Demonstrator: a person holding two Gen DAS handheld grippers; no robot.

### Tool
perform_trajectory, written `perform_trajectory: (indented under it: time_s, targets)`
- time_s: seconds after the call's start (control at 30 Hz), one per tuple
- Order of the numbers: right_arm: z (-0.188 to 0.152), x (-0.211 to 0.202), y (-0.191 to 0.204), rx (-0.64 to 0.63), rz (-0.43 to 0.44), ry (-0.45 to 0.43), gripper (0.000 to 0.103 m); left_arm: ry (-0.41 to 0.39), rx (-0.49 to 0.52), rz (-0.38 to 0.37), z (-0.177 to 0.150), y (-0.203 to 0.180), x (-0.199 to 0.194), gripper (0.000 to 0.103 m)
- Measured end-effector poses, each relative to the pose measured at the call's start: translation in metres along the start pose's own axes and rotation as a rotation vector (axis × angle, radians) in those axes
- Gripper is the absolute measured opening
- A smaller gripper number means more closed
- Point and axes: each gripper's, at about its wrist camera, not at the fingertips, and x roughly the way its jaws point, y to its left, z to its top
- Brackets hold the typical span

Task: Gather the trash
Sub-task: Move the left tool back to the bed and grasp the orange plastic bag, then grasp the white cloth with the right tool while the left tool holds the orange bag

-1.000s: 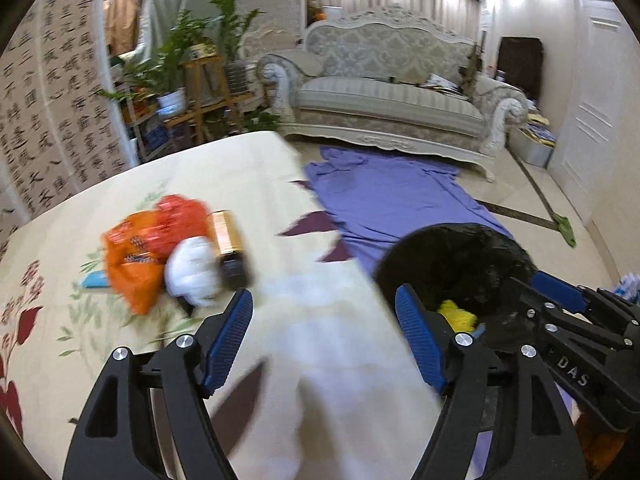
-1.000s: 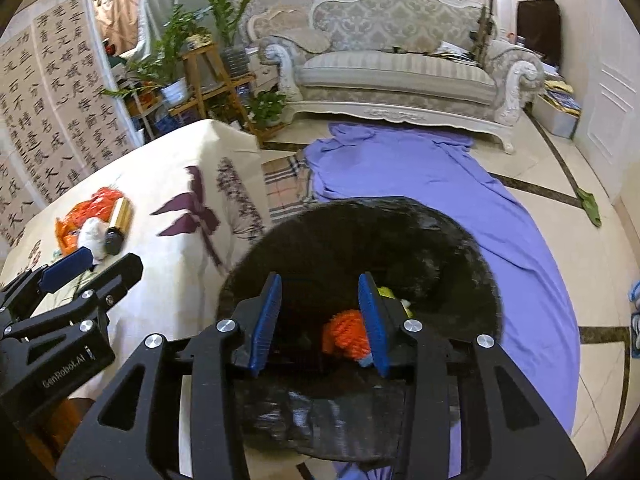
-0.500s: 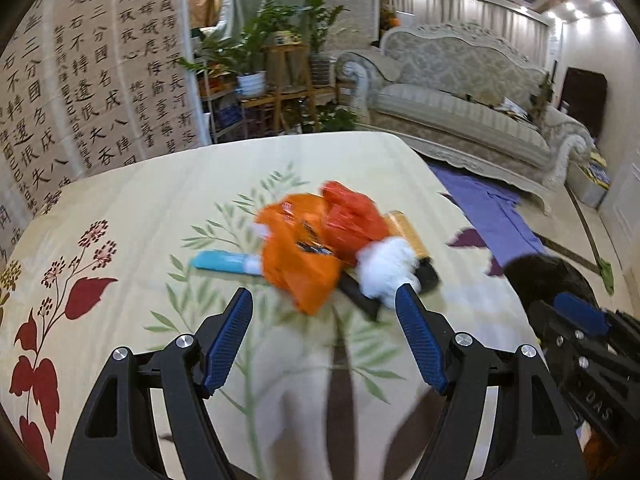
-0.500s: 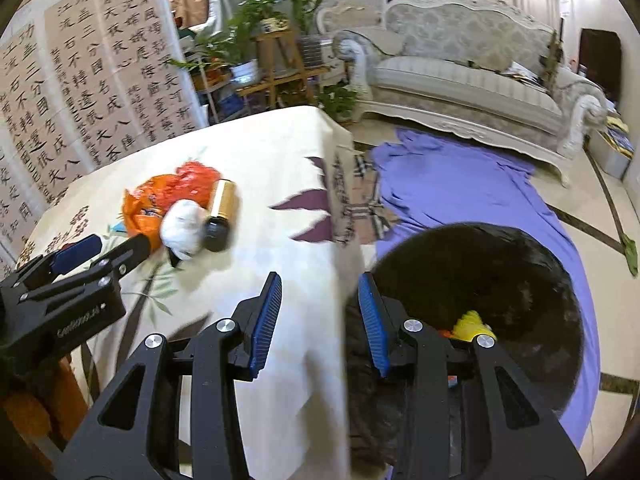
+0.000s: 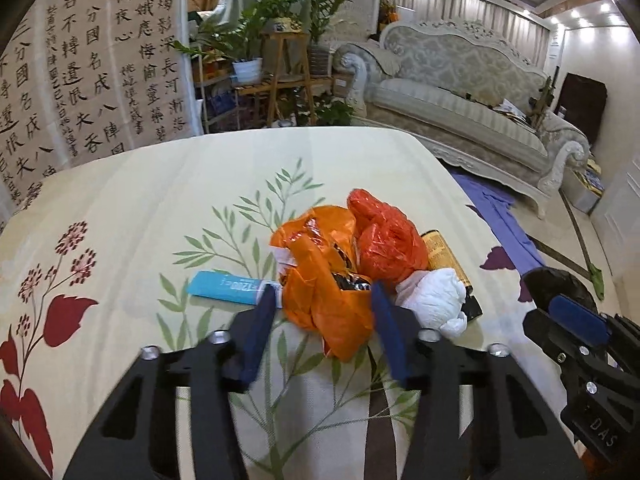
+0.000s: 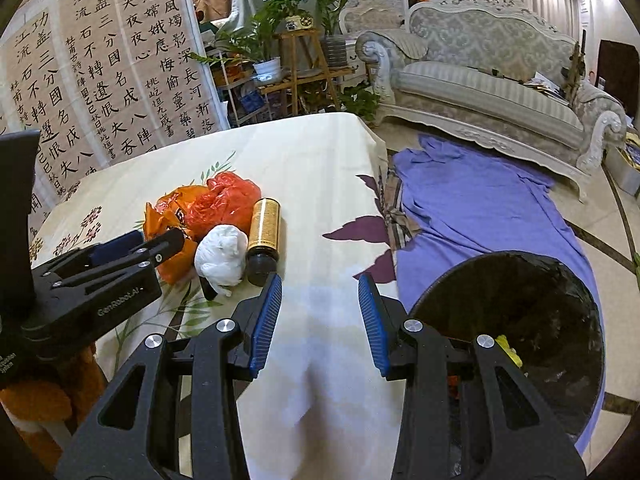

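A trash pile lies on the flowered tablecloth (image 5: 160, 200): a crumpled orange bag (image 5: 316, 264), a red bag (image 5: 388, 236), a white tissue wad (image 5: 434, 300), a gold and black bottle (image 5: 444, 252) and a blue wrapper (image 5: 224, 286). My left gripper (image 5: 323, 300) straddles the orange bag's near end. Its jaws are closing, with the pads at the bag's sides and not visibly squeezing it. My right gripper (image 6: 319, 284) hangs open over bare cloth near the table's right edge, with nothing between its fingers. The black-lined bin (image 6: 516, 320) stands on the floor just to its right.
A purple cloth (image 6: 480, 208) covers the floor between the table and a pale sofa (image 6: 488, 92). Behind the table are a wooden plant stand (image 6: 300, 60) and a calligraphy screen (image 6: 100, 80). Yellow trash (image 6: 506, 346) lies in the bin.
Both grippers swung left from over the bin to the table. The left one came up to the trash pile and its jaws narrowed around the orange bag. The right one's gap is unchanged.
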Motion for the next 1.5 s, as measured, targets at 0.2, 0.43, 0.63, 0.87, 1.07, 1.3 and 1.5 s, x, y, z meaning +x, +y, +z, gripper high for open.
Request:
perform_trajectory:
  time_s: [0.2,0.43,0.63,0.87,1.07,1.3,1.5]
  targets:
    - [-0.002,0.005,0.003,-0.003,0.002,0.013,0.039,-0.023,0.018,-0.002,-0.004,0.0,-0.005,0.038]
    - [-0.001,0.002,0.01,-0.017,0.01,0.009,0.039,-0.049,0.001,-0.002,-0.005,0.006,-0.021,0.035]
    - [0.0,0.0,0.021,-0.036,0.025,0.003,0.039,-0.066,-0.013,0.012,-0.009,0.019,-0.039,0.035]
    - [0.003,0.004,0.04,-0.07,0.053,0.009,0.039,-0.078,-0.034,0.04,-0.015,0.038,-0.052,0.035]
    - [0.006,0.01,0.055,-0.093,0.07,0.016,0.039,-0.061,-0.086,0.07,-0.021,0.066,-0.053,0.035]
    - [0.01,0.021,0.069,-0.108,0.076,0.028,0.039,-0.059,-0.109,0.092,-0.026,0.085,-0.054,0.035]
    - [0.01,0.032,0.075,-0.124,0.053,0.043,0.039,-0.055,-0.122,0.091,-0.028,0.092,-0.052,0.035]
